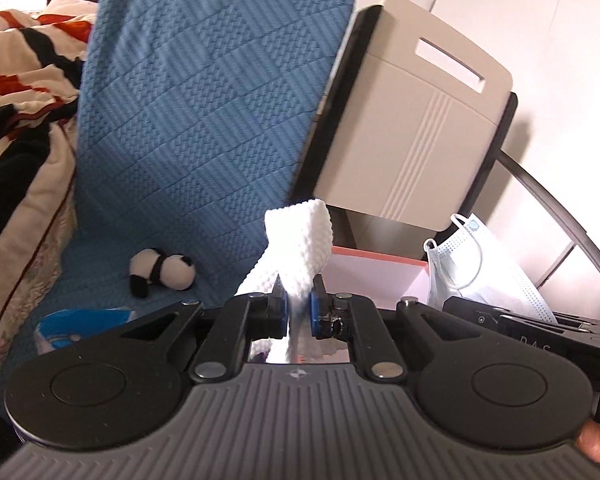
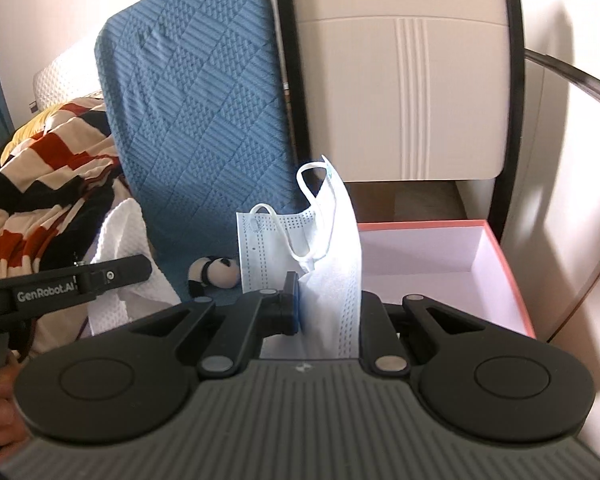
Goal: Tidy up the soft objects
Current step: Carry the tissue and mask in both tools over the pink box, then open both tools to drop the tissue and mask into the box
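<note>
My left gripper is shut on a white knitted cloth that sticks up above its blue pads; the same cloth hangs at the left of the right wrist view. Pinched in my shut right gripper is a pale blue face mask, its ear loops standing up; the left wrist view shows the mask at the right. A pink-rimmed open box, white inside, lies just beyond and right of the mask. A small panda plush lies on the blue seat.
A blue quilted cushion leans upright behind the panda, next to a beige chair back. A striped red, black and cream blanket is heaped at the left. A blue and white packet lies on the seat near the left gripper.
</note>
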`<action>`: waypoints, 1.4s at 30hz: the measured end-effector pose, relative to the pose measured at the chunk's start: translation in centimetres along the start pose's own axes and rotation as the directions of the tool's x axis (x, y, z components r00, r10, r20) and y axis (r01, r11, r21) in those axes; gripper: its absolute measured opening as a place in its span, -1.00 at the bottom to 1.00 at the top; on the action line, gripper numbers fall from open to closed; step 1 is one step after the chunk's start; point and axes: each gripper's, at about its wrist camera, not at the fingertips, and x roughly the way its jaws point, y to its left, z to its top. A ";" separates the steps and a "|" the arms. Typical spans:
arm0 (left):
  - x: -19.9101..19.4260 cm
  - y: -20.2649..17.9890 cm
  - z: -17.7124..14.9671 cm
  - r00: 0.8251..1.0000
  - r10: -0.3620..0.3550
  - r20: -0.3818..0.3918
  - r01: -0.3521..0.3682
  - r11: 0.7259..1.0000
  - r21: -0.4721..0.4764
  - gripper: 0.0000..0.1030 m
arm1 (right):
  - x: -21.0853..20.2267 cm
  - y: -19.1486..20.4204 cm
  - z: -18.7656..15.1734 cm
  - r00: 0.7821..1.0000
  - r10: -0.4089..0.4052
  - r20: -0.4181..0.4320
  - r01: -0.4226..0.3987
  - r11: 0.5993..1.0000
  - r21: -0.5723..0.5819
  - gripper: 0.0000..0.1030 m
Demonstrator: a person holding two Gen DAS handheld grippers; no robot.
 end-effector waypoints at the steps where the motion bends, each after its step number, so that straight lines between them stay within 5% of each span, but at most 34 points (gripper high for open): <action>1: 0.2 -0.3 0.1 1.000 -0.004 -0.001 0.004 1.000 0.005 -0.76 | 0.0 -0.4 0.1 1.000 -0.003 0.000 0.003 1.000 0.001 -0.75; 19: 8.4 -6.1 -3.3 0.993 -0.037 -0.111 0.044 0.997 0.067 -0.76 | 3.3 -8.2 -2.8 0.994 -0.059 -0.094 0.066 0.995 0.072 -0.75; 39: 13.7 -6.9 -6.8 0.974 -0.012 -0.225 0.033 0.995 0.090 -0.76 | 9.1 -13.3 -7.9 0.970 -0.073 -0.231 0.110 0.983 0.150 -0.72; 42: 14.0 -7.1 -6.8 0.970 -0.008 -0.241 0.035 0.993 0.109 -0.63 | 9.1 -13.5 -8.0 0.969 -0.074 -0.234 0.113 0.981 0.160 -0.67</action>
